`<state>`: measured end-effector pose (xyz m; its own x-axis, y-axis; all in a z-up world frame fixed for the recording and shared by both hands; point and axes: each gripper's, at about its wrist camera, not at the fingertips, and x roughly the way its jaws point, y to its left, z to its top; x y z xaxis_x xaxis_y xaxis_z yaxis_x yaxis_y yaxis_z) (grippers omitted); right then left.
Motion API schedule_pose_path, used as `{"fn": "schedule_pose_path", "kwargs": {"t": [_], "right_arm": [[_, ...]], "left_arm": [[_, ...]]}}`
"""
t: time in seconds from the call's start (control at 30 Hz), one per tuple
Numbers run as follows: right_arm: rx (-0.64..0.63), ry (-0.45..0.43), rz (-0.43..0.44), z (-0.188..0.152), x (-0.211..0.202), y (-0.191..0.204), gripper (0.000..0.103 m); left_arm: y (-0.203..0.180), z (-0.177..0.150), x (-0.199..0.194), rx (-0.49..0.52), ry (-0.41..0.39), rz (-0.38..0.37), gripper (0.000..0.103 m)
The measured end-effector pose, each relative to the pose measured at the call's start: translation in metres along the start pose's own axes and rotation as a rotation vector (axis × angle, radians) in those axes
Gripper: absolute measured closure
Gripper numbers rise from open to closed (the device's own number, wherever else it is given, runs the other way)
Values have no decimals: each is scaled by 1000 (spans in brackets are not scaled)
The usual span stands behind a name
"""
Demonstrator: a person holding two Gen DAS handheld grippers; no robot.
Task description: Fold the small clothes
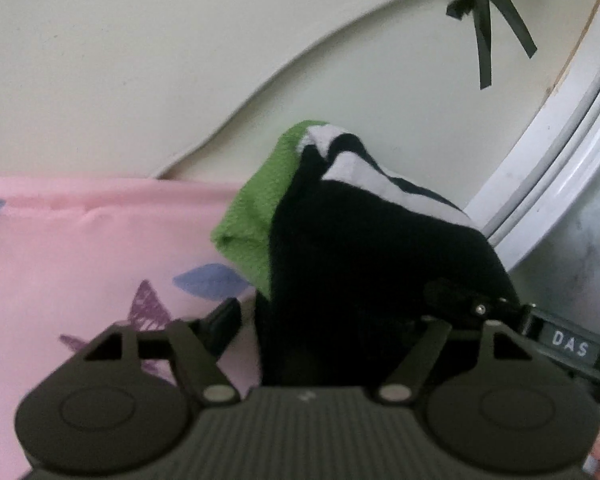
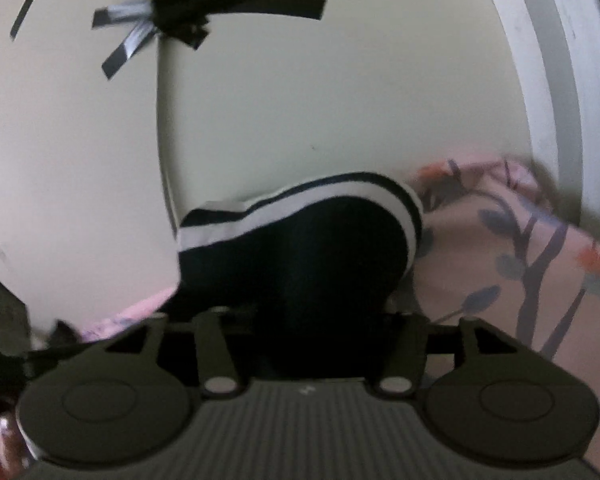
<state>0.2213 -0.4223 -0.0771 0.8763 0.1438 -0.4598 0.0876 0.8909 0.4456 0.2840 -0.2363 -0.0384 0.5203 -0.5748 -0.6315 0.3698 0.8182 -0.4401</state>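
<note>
A small black garment with white stripes (image 1: pixel 360 240) fills the space in front of my left gripper (image 1: pixel 328 320) and hides its fingertips; the cloth hangs lifted over the pink sheet. A green cloth (image 1: pixel 260 204) lies behind it. In the right wrist view the same black striped garment (image 2: pixel 300 248) bulges right in front of my right gripper (image 2: pixel 312 320), whose fingertips are buried in the dark cloth. Both grippers appear closed on it. My right gripper's body shows at the left view's right edge (image 1: pixel 540 320).
A pink sheet with blue and purple leaf prints (image 1: pixel 80 248) covers the surface; it also shows in the right wrist view (image 2: pixel 520 264). A pale wall with black tape strips (image 2: pixel 180 16) stands behind. A white door frame (image 1: pixel 560 152) is at the right.
</note>
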Motion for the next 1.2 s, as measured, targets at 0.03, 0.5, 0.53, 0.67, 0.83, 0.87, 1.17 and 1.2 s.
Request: {"fn": "schedule_pose_path", "kwargs": {"t": [0.03, 0.5, 0.53, 0.67, 0.83, 0.87, 1.17, 1.2], "right_arm": [[-5, -13, -26, -1, -6, 1, 39], [-8, -82, -118, -124, -155, 56, 19], [-3, -83, -125, -136, -162, 61, 19], [32, -91, -139, -172, -190, 78, 18], [32, -90, -156, -197, -213, 99, 15], [30, -88, -155, -201, -217, 102, 15], [1, -112, -241, -216, -223, 113, 14], [5, -103, -245, -216, -221, 112, 14]], "left_arm": [[1, -1, -8, -4, -2, 13, 32], [-4, -99, -147, 187, -103, 314, 21], [-3, -109, -157, 199, -103, 332, 18], [-6, -144, -189, 235, -101, 369, 14], [-5, -167, -211, 249, -117, 366, 3], [-6, -170, -213, 254, -125, 369, 3], [-10, -182, -224, 296, -172, 405, 0], [-11, -182, -223, 302, -174, 408, 0]]}}
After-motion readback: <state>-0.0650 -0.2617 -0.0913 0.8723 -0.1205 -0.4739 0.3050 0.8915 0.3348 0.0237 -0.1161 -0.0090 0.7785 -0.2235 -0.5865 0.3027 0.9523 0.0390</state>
